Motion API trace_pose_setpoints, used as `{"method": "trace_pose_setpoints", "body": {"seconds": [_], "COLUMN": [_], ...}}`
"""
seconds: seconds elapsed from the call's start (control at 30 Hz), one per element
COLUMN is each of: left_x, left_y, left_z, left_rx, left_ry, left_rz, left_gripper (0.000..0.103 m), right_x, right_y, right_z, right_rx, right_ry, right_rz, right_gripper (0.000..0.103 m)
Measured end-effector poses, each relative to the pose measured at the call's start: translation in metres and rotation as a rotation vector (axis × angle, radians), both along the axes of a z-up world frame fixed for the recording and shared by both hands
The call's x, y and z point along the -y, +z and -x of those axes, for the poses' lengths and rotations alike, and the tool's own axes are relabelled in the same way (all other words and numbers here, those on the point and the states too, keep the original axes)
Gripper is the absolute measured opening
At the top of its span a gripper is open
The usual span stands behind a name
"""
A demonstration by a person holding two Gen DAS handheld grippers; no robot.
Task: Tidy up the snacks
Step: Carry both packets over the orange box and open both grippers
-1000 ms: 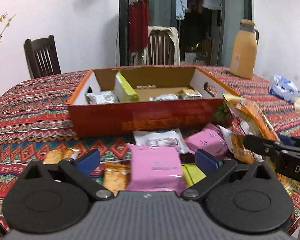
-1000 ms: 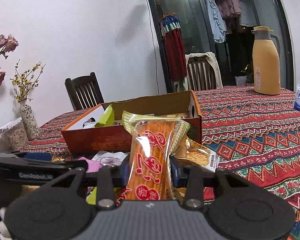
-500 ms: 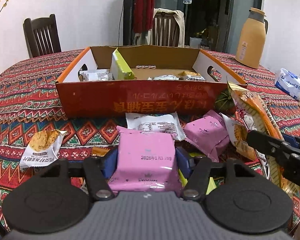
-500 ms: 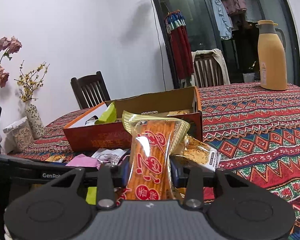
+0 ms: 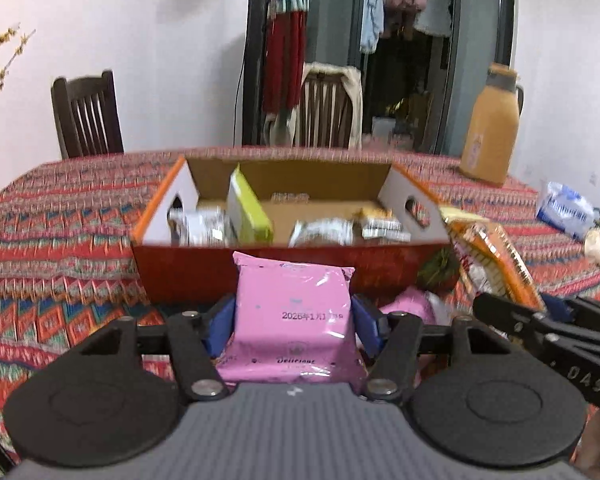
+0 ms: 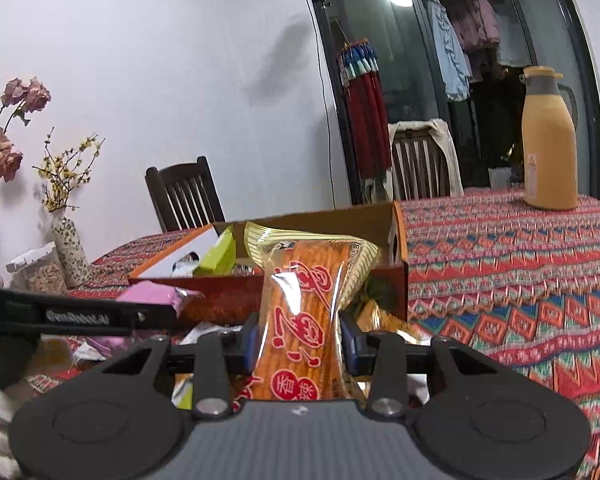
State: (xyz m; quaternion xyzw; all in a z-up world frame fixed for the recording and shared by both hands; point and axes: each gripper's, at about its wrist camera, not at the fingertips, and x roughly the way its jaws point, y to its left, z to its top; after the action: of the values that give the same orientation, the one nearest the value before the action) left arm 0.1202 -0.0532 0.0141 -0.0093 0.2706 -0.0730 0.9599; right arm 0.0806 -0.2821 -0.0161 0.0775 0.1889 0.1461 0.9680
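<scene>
Left tongs (image 5: pixel 294 320) gripped a pink packet (image 5: pixel 294 316), right tongs (image 6: pixel 300 338) an orange packet (image 6: pixel 300 320), both aimed at the box (image 5: pixel 260 276) at twelve o'clock, likely for dropping in.

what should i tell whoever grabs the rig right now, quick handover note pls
Left gripper: shut on the pink packet, held up just in front of the cardboard box.
Right gripper: shut on the orange snack bag, held upright near the box's right end.
Done: several packets already lie in the box, including a yellow-green box leaning on its side.
Left: drop both held packs into the box, then clear the loose snacks on the tablecloth by the box, including another pink packet.
</scene>
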Motion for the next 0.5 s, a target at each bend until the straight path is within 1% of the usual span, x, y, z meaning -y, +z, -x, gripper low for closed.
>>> {"method": "trace_pose_setpoints", "body": {"seconds": [0.17,0.3,0.4,0.5], "left_x": [-0.001,-0.001,0.002,0.004], "left_y": [0.025,0.040,0.048,0.053], "left_z": [-0.011,-0.030,-0.046,-0.064], "left_rx": [0.086,0.145,0.173,0.185], "left_ry": [0.016,0.039,0.052,0.067], "left_rz": [0.000,-0.004,-0.005,0.001], "left_gripper": [0.063,0.063,0.063,0.063], "right_x": [-0.004,-0.007,-0.010,-0.014], "right_y": [0.014,0.024,0.032,0.038], "right_z": [-0.014,-0.031,-0.048,-0.066], "right_rx": [0.050,0.079,0.092,0.101], "right_ry": [-0.011,-0.026,-0.029,-0.034], "right_rz": [0.030,0.056,0.066,0.077], "right_gripper": [0.038,0.038,0.038,0.038]}}
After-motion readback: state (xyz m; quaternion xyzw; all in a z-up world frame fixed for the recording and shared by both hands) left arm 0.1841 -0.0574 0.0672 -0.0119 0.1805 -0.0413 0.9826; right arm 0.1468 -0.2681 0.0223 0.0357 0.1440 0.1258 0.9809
